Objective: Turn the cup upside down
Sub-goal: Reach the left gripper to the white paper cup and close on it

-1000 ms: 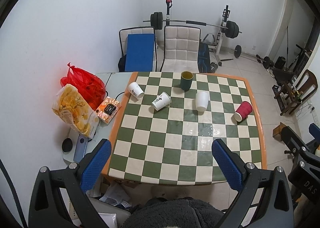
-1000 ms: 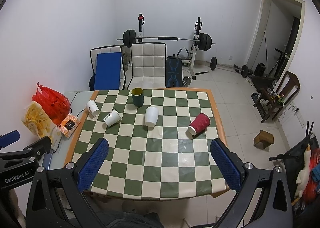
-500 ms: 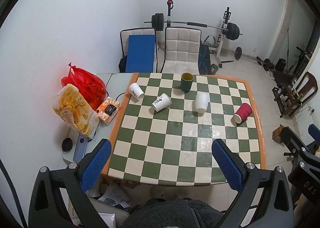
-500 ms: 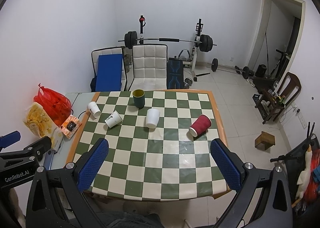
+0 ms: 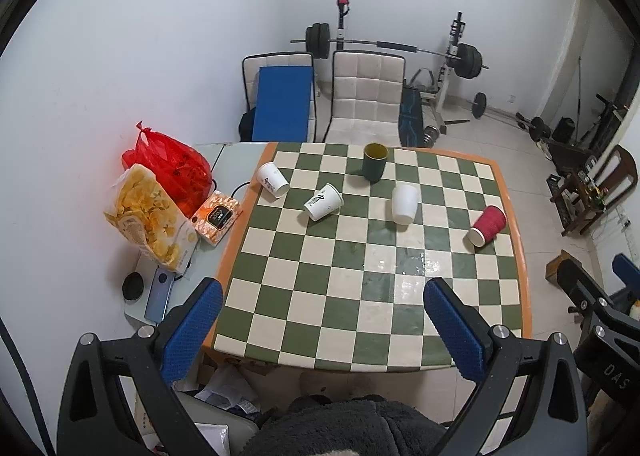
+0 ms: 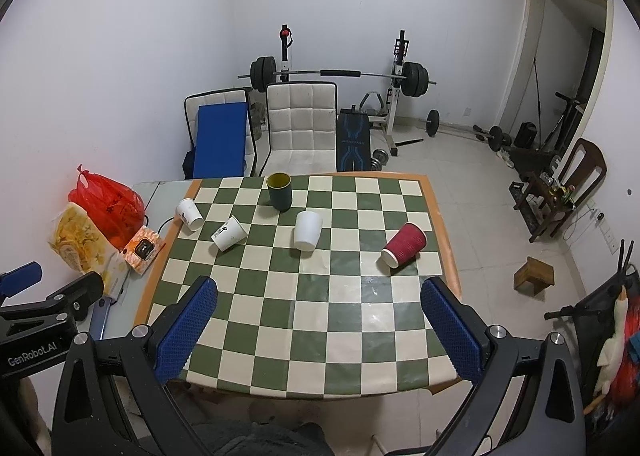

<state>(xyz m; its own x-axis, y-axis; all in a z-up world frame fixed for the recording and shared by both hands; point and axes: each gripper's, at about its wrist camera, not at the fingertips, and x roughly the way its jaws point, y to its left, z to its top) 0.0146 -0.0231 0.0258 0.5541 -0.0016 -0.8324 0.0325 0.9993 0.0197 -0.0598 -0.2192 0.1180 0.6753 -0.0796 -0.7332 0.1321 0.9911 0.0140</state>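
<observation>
A green-and-white checkered table [image 5: 360, 276] [image 6: 320, 308] holds several cups. A dark green mug [image 5: 375, 161] [image 6: 279, 191] stands upright at the far edge. Two printed white paper cups [image 5: 273, 179] [image 5: 323, 201] lie on their sides at the left; both also show in the right wrist view [image 6: 189, 214] [image 6: 229, 233]. A plain white cup [image 5: 404, 204] [image 6: 307, 230] is in the middle. A red ribbed cup [image 5: 487, 225] [image 6: 403, 245] lies on its side at the right. My left gripper [image 5: 320, 320] and right gripper [image 6: 318, 320] are open and empty, held high over the near edge.
A side table at the left holds a red bag [image 5: 168, 163], a chip bag [image 5: 148, 215], an orange box [image 5: 216, 217] and a phone [image 5: 158, 298]. Two chairs [image 5: 364, 95] and a barbell rack [image 5: 452, 55] stand behind the table. A small wooden stool [image 6: 534, 276] is on the floor at the right.
Both grippers have drawn back slightly, so the table sits a little farther away in both views. The cups have not moved.
</observation>
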